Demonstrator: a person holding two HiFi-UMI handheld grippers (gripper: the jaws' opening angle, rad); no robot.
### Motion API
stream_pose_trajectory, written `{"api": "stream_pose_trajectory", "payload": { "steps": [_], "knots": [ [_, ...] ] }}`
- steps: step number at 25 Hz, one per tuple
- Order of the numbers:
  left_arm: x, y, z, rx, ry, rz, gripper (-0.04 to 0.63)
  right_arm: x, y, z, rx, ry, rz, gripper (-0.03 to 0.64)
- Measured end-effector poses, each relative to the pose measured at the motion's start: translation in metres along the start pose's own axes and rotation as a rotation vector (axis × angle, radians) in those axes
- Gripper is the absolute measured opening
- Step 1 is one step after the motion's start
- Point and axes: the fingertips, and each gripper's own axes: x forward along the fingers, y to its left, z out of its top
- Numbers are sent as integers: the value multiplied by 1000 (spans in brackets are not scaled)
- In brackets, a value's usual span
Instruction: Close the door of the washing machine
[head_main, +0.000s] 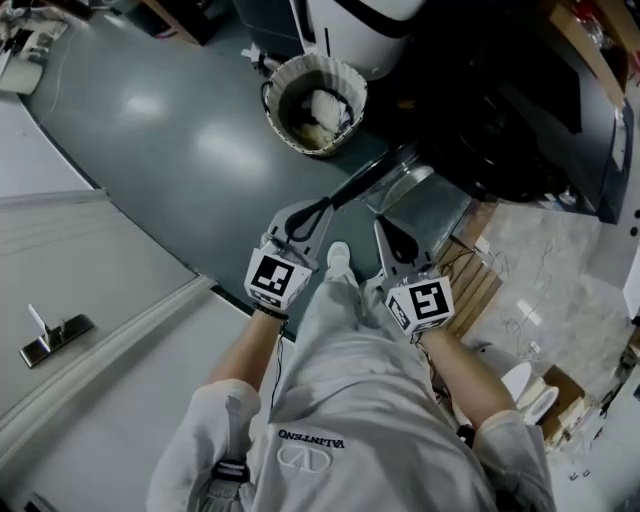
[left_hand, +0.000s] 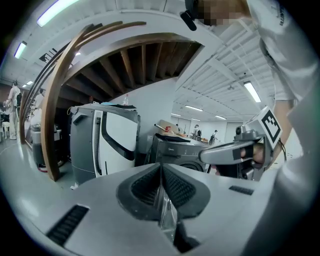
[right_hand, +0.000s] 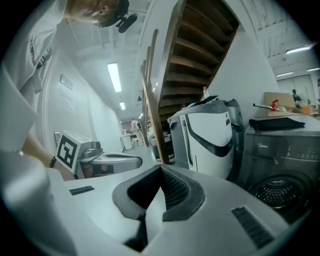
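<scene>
The dark grey washing machine (head_main: 520, 120) stands at the upper right of the head view. Below its front, a shiny grey panel (head_main: 420, 205) juts toward me; it looks like the machine's door standing open. In the right gripper view the machine (right_hand: 280, 150) is at the right, with its perforated drum (right_hand: 277, 192) showing. In the left gripper view the machine (left_hand: 175, 150) is ahead. My left gripper (head_main: 325, 207) and right gripper (head_main: 383, 224) are held side by side in front of the person's body, short of the machine. Both are shut with nothing between the jaws (left_hand: 161, 167) (right_hand: 161, 170).
A woven laundry basket (head_main: 345, 75) with cloth in it stands on the green floor left of the machine. A white and black appliance (head_main: 360, 30) is beside it. A wooden staircase (left_hand: 65, 100) rises at the left. Cables and boxes (head_main: 520, 330) lie at the right.
</scene>
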Motion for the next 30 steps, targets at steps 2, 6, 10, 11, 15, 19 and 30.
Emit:
{"api": "stream_pose_trajectory", "payload": {
  "steps": [2, 6, 10, 11, 15, 19, 30],
  "knots": [
    [10, 7, -13, 7, 4, -4, 2, 15, 4, -19, -21, 37, 40, 11],
    [22, 14, -44, -3, 31, -14, 14, 33, 7, -55, -24, 85, 81, 11],
    [33, 17, -83, -13, 78, -36, 44, 46, -4, -85, -17, 110, 72, 11],
    [37, 16, -93, -14, 89, -41, 46, 48, -8, -92, -12, 115, 68, 11],
    [52, 17, -130, -19, 131, -47, 59, 58, -22, -121, 8, 137, 61, 11],
    [67, 19, -157, -21, 159, -53, 83, 68, -28, -146, 22, 154, 66, 11],
    [94, 23, -207, 26, 205, -93, 98, 84, -39, -193, 62, 158, 47, 11]
  ]
}}
